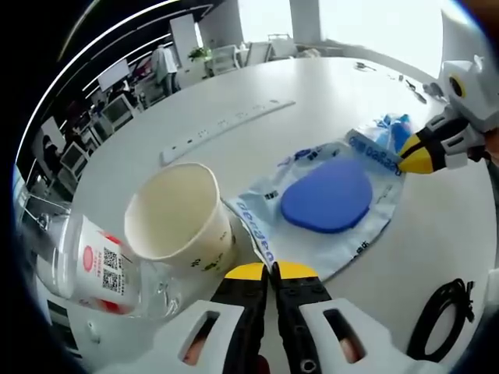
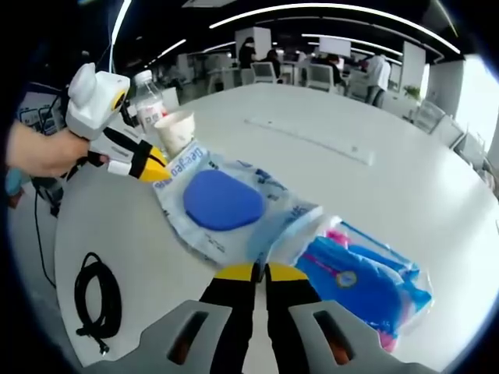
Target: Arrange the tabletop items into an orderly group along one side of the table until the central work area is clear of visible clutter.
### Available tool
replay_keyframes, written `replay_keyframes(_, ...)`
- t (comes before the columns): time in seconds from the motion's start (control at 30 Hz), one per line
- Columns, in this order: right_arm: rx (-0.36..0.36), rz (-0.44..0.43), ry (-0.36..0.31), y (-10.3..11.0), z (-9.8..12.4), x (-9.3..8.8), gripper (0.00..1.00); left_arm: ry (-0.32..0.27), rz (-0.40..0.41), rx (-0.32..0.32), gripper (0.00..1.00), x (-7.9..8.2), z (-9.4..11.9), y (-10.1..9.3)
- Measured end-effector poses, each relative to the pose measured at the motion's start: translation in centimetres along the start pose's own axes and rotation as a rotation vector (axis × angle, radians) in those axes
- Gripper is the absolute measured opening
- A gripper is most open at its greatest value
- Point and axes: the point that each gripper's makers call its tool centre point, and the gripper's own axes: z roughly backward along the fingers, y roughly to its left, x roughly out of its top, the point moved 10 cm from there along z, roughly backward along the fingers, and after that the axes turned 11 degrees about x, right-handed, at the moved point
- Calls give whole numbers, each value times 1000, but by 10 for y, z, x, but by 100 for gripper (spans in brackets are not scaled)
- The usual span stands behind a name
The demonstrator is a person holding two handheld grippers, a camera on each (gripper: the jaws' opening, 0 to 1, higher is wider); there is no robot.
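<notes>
Between both grippers: clear, blue-padded pouch (image 1: 327,199).

One cup (image 1: 181,220), one bottle (image 1: 86,265), two packets (image 2: 222,202) (image 2: 370,284), one cable (image 2: 96,300)

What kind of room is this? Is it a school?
More likely a big open office. Rows of desks and chairs stand in the background, people stand among them under long ceiling lights, and a power strip lies on the large white table.

Looking close along each gripper's fingers from opposite ends of the clear bag (image 1: 327,202) (image 2: 226,210), low over the white table (image 1: 257,86) (image 2: 327,187); bag shared.
</notes>
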Motion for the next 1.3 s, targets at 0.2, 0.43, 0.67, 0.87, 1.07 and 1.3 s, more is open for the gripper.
replay_keyframes(0.2,-9,27,6,1,1,1,6,-5,7,13,2,-2,3,2)
replay_keyframes(0.43,-5,12,-6,7,4,-3,12,-10,40,14,5,-7,10,3)
replay_keyframes(0.67,1,0,-22,16,9,-10,18,-19,122,15,12,-17,19,2)
replay_keyframes(0.87,-6,-7,-28,16,15,-11,22,-22,162,15,35,-29,25,3)
replay_keyframes(1.07,-21,-11,-26,16,24,-16,27,-35,212,14,57,-35,33,6)
replay_keyframes(1.3,-38,-17,-38,15,34,-22,42,-42,250,18,76,-41,41,9)
